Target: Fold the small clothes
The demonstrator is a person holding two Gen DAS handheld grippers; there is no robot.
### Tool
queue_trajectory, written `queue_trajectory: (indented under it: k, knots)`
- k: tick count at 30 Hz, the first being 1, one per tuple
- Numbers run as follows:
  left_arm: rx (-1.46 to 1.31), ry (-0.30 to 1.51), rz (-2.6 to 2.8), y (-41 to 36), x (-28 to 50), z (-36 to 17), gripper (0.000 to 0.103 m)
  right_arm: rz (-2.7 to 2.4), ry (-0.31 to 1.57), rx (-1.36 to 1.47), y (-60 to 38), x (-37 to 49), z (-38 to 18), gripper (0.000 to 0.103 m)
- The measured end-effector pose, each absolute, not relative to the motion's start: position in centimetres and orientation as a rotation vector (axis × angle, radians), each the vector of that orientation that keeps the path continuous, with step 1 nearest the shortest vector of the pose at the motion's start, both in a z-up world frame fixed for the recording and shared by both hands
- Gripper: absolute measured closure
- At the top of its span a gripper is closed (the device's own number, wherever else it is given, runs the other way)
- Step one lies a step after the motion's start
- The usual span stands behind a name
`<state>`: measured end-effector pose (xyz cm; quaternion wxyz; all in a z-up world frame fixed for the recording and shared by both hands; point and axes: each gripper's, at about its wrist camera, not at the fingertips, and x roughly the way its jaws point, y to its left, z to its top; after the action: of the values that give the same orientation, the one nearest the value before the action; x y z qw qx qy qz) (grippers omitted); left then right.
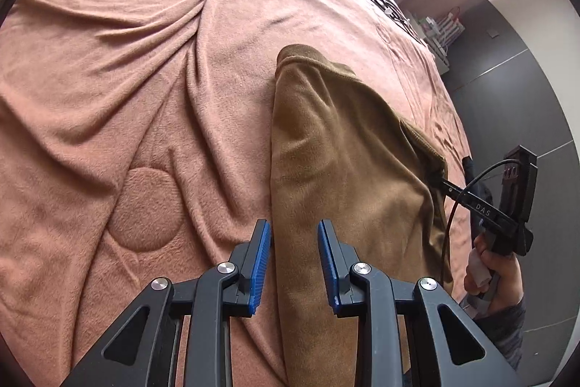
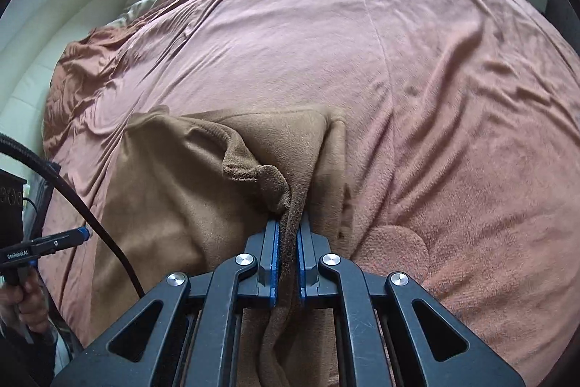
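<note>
Brown garment point(image 2: 174, 191) on bed blanket point(image 2: 453, 97). Right hand-held gripper point(image 2: 288, 242) clamped on bunched edge; left hand-held gripper point(image 1: 294, 256) narrowly parted, cloth between, grip uncertain. Risk: thin fleece slips, fold skews.

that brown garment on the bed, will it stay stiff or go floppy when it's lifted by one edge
Probably floppy: the brown garment bunches and sags where the right claw pinches its edge. Its fuzzy nap likely grips the pink blanket rather than sliding. It looks light.

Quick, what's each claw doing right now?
Left gripper: open, brown fleece garment between its blue pads, not pinched.
Right gripper: closed on the garment's edge.
</note>
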<state>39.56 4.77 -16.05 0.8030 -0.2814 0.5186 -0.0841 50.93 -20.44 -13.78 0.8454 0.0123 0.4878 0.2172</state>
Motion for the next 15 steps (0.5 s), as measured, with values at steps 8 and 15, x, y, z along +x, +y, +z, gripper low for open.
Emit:
queue_trajectory:
  k: [8,15]
  knots:
    - [-0.595,1.124,-0.187,4.1,41.3,-16.6,0.074,0.443,1.012,0.035,-21.2,50.4,-12.4,0.099]
    - [-0.524,1.136,-0.161,3.9,43.9,-17.3,0.074,0.504,1.047,0.099,-21.7,51.5,-12.4,0.093]
